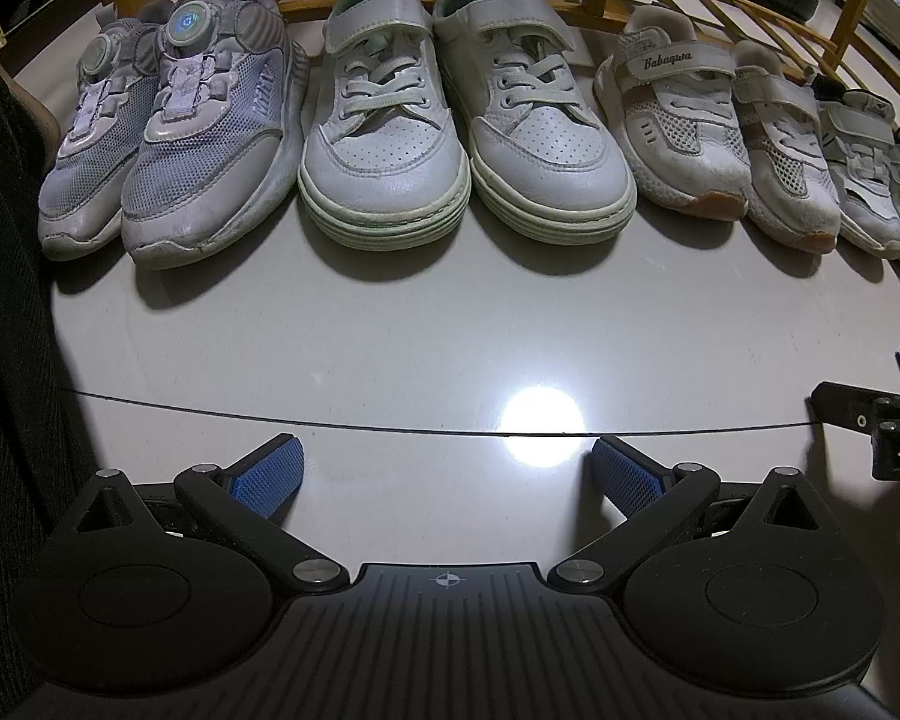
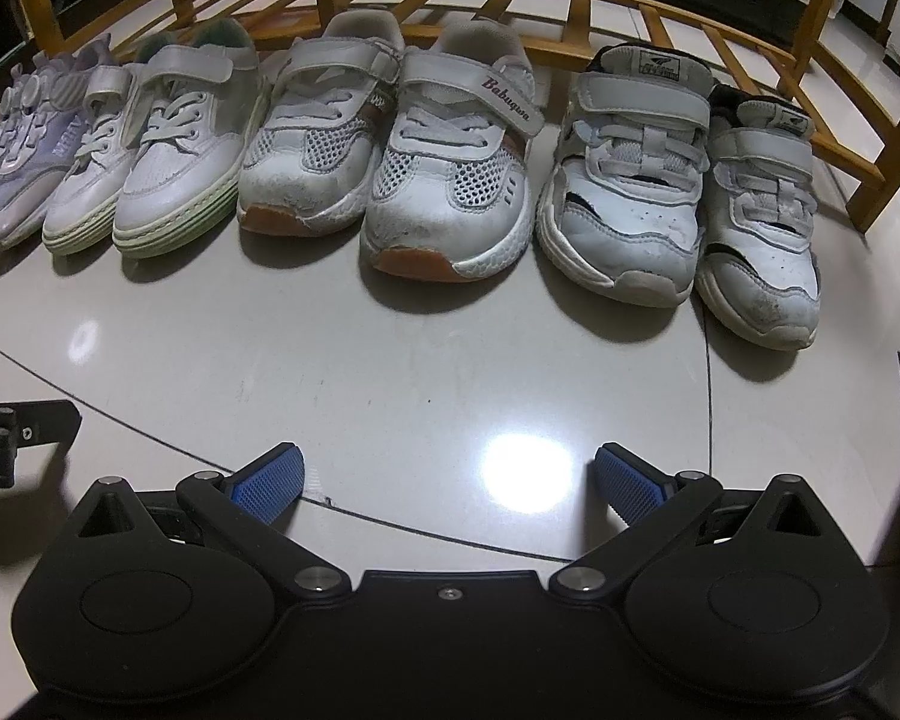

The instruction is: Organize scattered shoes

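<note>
Low over the pale tiled floor (image 1: 390, 348), left tool (image 1: 447, 471) spread wide apart, blue pads (image 1: 267, 474) gripping nothing; right tool (image 2: 450, 474) likewise spread apart, bare between its pads (image 2: 270, 480). Each just beside the other, the right one's black frame peeking in at the edge of the left view (image 1: 870, 420).

Ahead, well apart from both tools, eight shoes lined up in one row, toes pointing this way, paired side by side. Farthest left, lilac mesh sneakers (image 1: 168, 144) with round dial fasteners, scuffed at the toes. Next, white leather sneakers (image 1: 462, 126) with laces, one strap across the top, greenish ribbed soles. Then white mesh sneakers (image 2: 390, 168) with a strap reading "Babuqwa", orange-brown soles, dirty toe caps. Farthest right, white strap sneakers (image 2: 690, 192) with dark collars, cracked and grimy uppers. Pairs set near one another, shoes within a pair touching or almost so.

Behind the row, a wooden rack (image 2: 570, 6) of yellow slats and posts, curving across both views, heels close to its bottom rail. Nothing between tools and shoes but open floor. At the far left of the left view, dark woven fabric (image 1: 6, 360).

Glossy tiles, thin dark grout lines (image 1: 390, 426), one bright lamp glare (image 2: 525, 468) just ahead of each tool. Dim room beyond the rack, details too dark to tell.
</note>
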The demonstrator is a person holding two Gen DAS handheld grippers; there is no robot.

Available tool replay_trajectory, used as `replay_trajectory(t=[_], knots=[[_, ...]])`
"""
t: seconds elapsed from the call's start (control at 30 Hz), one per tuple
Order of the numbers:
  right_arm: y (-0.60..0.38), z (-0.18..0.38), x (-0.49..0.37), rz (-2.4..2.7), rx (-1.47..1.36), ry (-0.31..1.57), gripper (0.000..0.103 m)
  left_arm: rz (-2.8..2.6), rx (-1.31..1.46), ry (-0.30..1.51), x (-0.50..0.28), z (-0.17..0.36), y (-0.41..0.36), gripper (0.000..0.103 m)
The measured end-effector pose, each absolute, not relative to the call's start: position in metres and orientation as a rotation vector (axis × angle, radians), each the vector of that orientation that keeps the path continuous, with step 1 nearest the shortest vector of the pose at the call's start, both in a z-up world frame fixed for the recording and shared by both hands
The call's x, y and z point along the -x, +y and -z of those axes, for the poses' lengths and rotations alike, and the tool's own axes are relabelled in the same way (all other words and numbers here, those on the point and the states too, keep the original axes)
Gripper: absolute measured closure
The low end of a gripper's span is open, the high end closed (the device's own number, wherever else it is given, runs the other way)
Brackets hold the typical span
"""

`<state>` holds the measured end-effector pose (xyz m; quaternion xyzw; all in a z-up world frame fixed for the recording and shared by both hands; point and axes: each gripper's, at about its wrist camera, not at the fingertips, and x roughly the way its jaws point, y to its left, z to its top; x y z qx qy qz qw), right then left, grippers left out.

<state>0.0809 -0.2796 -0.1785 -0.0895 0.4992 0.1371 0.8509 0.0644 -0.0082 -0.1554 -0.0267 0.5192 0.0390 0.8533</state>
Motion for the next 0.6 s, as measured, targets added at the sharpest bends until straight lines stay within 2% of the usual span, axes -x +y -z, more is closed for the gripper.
replay_trajectory(t=[0.23, 0.6], knots=[[-0.289, 0.161, -0.079, -0.3, 0.174, 1.041, 0.001, -0.081, 0.056, 1.091, -0.068, 0.155, -0.007, 0.0], [-0.33, 0.098, -0.099, -0.262, 0.141, 0.986, 0.01, -0.082, 0.056, 1.088, -0.075, 0.155, -0.005, 0.0]])
